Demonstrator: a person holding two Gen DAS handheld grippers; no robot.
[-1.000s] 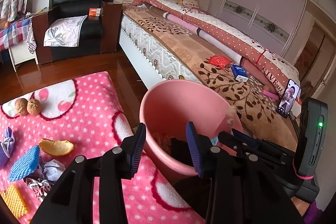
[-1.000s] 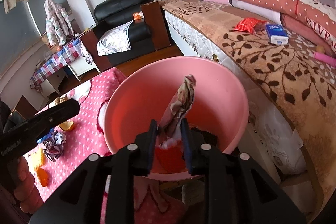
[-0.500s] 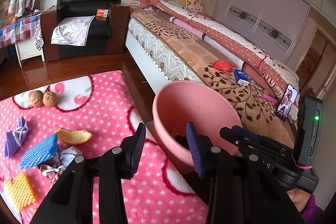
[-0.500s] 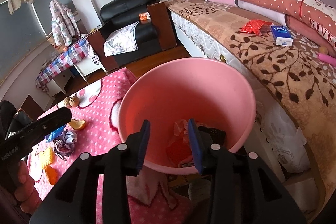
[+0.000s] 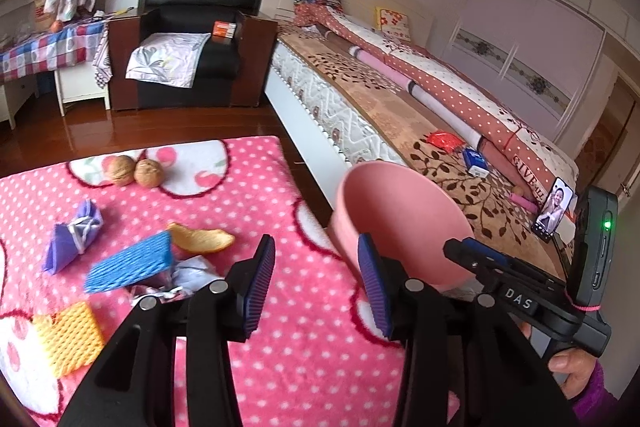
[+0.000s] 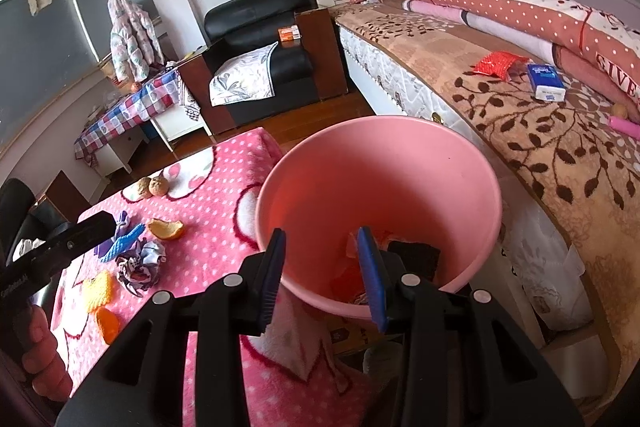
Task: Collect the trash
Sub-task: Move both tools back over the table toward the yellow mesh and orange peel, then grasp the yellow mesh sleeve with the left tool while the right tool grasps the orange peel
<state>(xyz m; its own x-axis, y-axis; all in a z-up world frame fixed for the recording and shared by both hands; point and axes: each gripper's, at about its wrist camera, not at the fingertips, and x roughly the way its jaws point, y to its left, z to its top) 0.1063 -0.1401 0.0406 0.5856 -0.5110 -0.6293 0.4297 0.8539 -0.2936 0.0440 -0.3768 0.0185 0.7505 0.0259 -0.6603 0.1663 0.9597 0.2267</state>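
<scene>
A pink bucket [image 6: 380, 163] stands between the bed and a pink dotted blanket [image 5: 280, 347]; red and dark trash [image 6: 352, 279] lies in its bottom. My right gripper [image 6: 321, 239] hangs over the bucket's near rim, open, with nothing between its fingers. My left gripper [image 5: 316, 247] is over the blanket, left of the bucket [image 5: 400, 211]; its jaws are opening and hold nothing. Ahead and to its left lie an orange peel [image 5: 200, 239], a blue foam net [image 5: 132, 263], a crumpled wrapper [image 5: 180, 279], a purple wrapper [image 5: 74, 239] and a yellow foam net [image 5: 68, 335].
Two walnuts [image 5: 136, 171] sit at the blanket's far edge. The bed [image 5: 360, 95] runs along the right with a red packet [image 5: 442, 139] and a blue tissue pack [image 5: 476, 163] on it. A phone [image 5: 554, 203] stands propped by the bed. A black armchair [image 5: 192, 39] stands behind.
My right gripper opened and let go of the patterned wrapper, which now lies in the bucket. My left gripper swung left, away from the bucket and over the blanket.
</scene>
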